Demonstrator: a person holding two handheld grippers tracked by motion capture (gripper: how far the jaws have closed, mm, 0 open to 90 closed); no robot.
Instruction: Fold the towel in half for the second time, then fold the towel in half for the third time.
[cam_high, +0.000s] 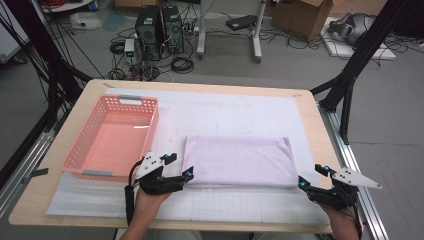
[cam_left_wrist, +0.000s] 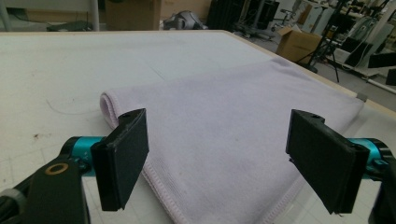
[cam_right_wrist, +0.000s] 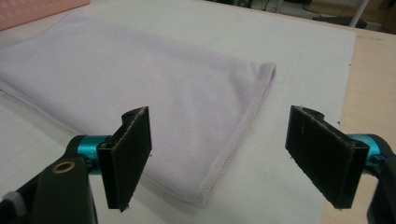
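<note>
A lilac towel (cam_high: 237, 160) lies folded into a long rectangle on the white mat (cam_high: 225, 107), in the middle of the table. My left gripper (cam_high: 181, 166) stands open at the towel's near left corner, its jaws wide apart and nothing pressed between them. In the left gripper view the towel (cam_left_wrist: 233, 107) stretches away between and beyond the open left gripper (cam_left_wrist: 219, 149). My right gripper (cam_high: 311, 176) is open just off the towel's near right corner. In the right gripper view the towel's hemmed corner (cam_right_wrist: 219, 172) lies on the mat below the open right gripper (cam_right_wrist: 219, 149).
A pink plastic basket (cam_high: 80, 145) stands on the table's left, close beside the left hand. The wooden table edge (cam_high: 327, 145) runs along the right. Beyond the table are computer towers (cam_high: 160, 30), cables and cardboard boxes on the floor.
</note>
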